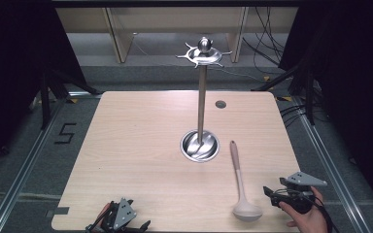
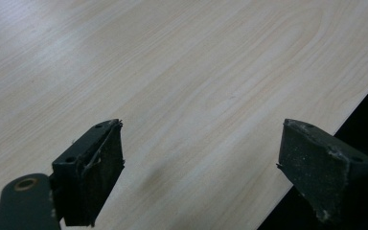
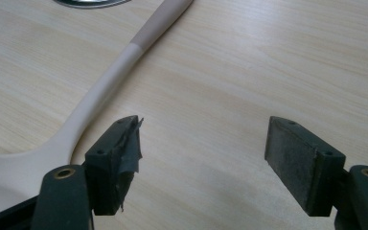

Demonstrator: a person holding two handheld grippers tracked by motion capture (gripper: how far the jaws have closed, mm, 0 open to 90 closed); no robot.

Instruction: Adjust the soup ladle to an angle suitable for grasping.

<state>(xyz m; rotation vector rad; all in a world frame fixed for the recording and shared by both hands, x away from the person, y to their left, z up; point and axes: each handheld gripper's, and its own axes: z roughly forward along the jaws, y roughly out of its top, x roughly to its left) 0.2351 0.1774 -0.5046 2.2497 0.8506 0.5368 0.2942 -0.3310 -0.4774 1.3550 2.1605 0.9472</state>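
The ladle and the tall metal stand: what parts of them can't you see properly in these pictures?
- Ladle: in the right gripper view its bowl runs off the left edge and behind the left jaw; its handle tip is cut by the top edge.
- Stand: in the high view the hooks on its top ring are too small to count.
- Stand base: in the right gripper view, just a sliver at the top edge.

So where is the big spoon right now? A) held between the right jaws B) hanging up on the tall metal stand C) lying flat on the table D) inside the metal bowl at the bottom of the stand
C: the ladle lies flat on the wooden table, beside the right gripper, whose jaws stand open with nothing between them.
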